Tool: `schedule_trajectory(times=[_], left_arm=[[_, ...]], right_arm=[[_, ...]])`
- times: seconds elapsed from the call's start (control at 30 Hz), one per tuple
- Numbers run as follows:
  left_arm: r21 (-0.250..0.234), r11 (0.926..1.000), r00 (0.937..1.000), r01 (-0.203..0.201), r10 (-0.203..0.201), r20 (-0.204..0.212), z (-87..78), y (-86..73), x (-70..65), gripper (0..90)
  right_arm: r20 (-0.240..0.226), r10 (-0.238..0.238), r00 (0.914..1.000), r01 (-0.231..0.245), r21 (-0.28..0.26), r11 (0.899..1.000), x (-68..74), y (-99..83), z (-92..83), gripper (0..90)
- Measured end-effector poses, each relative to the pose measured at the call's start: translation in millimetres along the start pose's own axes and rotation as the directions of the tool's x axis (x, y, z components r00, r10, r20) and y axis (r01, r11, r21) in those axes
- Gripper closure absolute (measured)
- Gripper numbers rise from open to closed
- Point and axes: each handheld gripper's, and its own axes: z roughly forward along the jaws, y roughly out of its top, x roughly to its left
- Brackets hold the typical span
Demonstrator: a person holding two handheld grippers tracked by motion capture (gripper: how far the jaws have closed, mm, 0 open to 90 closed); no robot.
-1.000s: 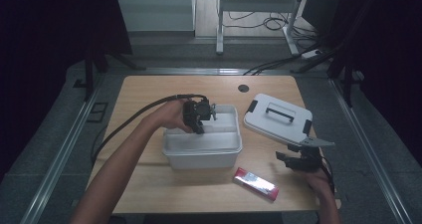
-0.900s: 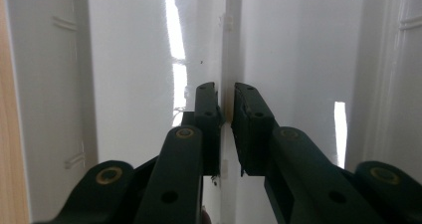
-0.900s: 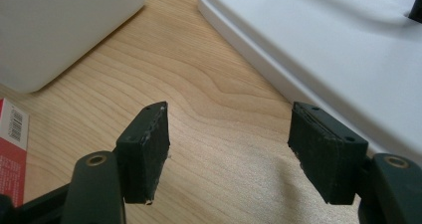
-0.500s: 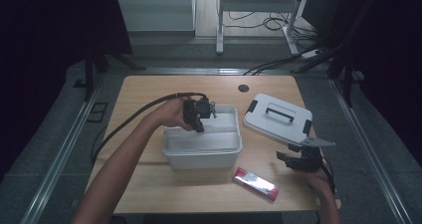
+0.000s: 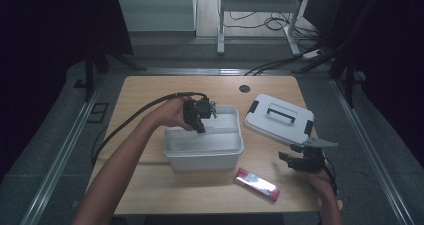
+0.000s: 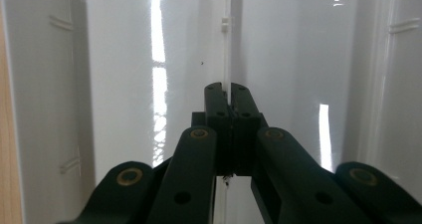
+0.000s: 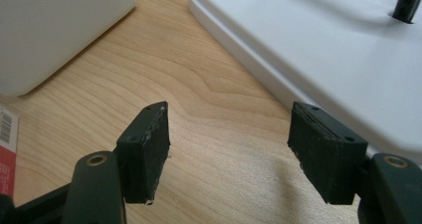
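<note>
Dim surroundings, lit tabletop, glare streaks inside bin.

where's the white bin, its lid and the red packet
white bin (image 5: 204, 157) high view, front wall
lid (image 5: 272, 126) high view, flat top below the handle
red packet (image 5: 257, 184) high view, middle of the wrapper

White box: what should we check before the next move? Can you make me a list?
1. Left gripper is inside the white box: ok.
2. Left jaws are shut: ok, they have just been closing. Whether they pinch the thin white ridge of the box: cannot tell.
3. Right gripper is open and holds nothing: ok, it sits above bare table.
4. Lid is off the box: ok, it lies on the table to the box's right.
5. Red packet is in the box: not ok, it lies on the table in front of the box.
</note>
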Motion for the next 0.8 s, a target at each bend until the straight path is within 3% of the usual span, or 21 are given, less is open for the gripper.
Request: schedule_trajectory(times=[0.33,0.5,0.8], left_arm=[[-0.019,0.9996,0.9996,-0.019,0.019,-0.021,-9.3,-0.2,-1.2,89.5],[-0.091,0.9958,0.9996,-0.003,0.000,-0.030,-26.8,-4.2,-1.1,89.5],[-0.117,0.9930,0.9958,0.015,-0.025,-0.088,-59.7,-18.2,-3.3,89.5]], right_arm=[[0.004,0.009,1.0000,-0.009,-0.006,1.000,-2.1,0.0,-2.8,32.4],[0.005,0.011,0.9999,-0.011,-0.008,1.000,-2.6,-0.2,-2.9,32.4],[0.006,0.013,0.9999,-0.013,-0.009,1.000,-2.5,-0.2,-3.3,32.4]])
